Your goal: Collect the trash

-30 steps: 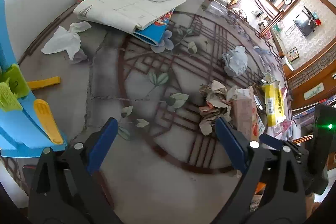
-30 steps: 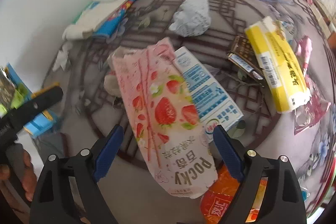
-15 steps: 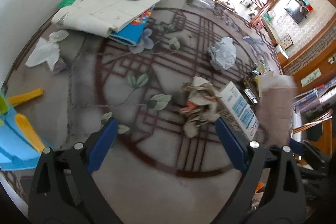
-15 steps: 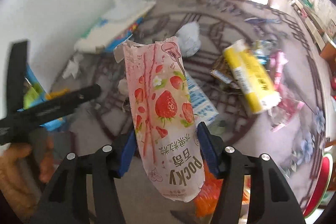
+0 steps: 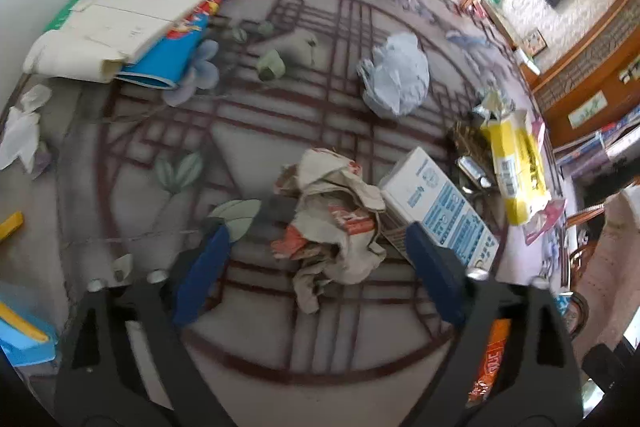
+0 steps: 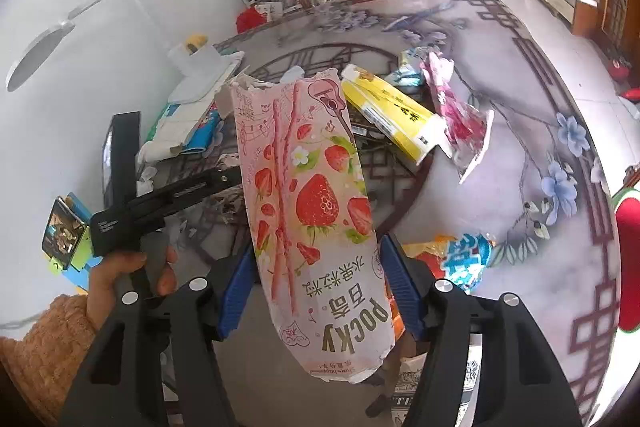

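Pocky box [image 6: 316, 219] clamped in right gripper [image 6: 316, 291], lifted clear of the table [image 6: 500, 227]; left gripper [image 5: 320, 259] straddles crumpled paper wad [image 5: 332, 223].
Right jaws narrow, blue pads pressing both sides of the pink strawberry box, torn end up toward 12 o'clock; jaws eased out a touch just now, grip holds. Left jaws half wide and just been closing, wad sits between the pads, pads not pressing it. White-blue carton [image 5: 440, 203] touches the wad at its 3 o'clock. Grey plastic bag [image 5: 396, 75] at the wad's 1 o'clock, apart. Yellow pack [image 5: 516, 167] further out at 2 o'clock. Right view: yellow pack at 1 o'clock of the box, hand [image 6: 124, 279] with orange sleeve [image 6: 44, 343] on the left gripper's handle at 9 o'clock.
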Demonstrator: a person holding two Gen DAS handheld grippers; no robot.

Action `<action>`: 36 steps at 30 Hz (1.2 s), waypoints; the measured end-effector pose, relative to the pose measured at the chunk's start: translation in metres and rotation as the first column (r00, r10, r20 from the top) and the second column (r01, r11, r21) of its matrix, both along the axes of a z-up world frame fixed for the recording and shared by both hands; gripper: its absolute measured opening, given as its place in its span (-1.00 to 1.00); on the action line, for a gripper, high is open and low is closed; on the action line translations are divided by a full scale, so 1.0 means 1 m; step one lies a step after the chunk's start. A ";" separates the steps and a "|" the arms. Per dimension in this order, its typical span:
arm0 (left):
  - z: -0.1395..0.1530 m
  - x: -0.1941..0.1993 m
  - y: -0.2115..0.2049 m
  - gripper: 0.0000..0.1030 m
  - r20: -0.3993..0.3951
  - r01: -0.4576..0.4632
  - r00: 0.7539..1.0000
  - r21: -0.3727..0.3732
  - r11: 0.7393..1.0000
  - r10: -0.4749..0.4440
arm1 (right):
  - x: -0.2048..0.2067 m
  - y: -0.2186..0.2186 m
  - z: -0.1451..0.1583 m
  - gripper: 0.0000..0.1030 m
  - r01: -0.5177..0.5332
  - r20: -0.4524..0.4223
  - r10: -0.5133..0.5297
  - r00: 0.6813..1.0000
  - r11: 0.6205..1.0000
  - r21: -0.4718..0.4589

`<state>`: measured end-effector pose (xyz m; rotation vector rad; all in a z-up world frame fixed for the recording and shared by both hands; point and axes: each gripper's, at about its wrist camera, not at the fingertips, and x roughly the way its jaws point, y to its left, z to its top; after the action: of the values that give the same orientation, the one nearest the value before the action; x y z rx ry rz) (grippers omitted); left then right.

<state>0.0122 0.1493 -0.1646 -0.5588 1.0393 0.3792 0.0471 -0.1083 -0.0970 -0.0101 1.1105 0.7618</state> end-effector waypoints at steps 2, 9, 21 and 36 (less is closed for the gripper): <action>-0.006 0.002 -0.001 -0.11 -0.025 0.005 1.000 -0.015 1.000 -0.006 | 0.000 0.000 0.002 0.16 0.010 0.008 -0.010 1.000 1.000 -0.001; 0.011 -0.017 -0.006 -0.31 0.025 -0.011 1.000 -0.017 1.000 0.011 | -0.004 -0.003 0.015 0.16 0.018 0.066 -0.019 0.998 1.000 0.024; 0.062 -0.027 -0.048 -0.32 0.143 0.073 0.987 0.055 0.996 -0.080 | 0.001 -0.013 0.015 -0.11 0.045 0.060 -0.047 0.997 0.998 0.046; 0.061 -0.027 -0.058 -0.32 0.124 0.093 0.987 0.051 0.994 -0.099 | 0.018 -0.015 -0.028 0.48 0.057 -0.061 -0.065 0.996 0.991 -0.125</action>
<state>-0.0146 0.0912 -0.1040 -0.4839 0.9298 0.2779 0.0655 -0.1233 -0.1254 -0.0553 1.2132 0.6419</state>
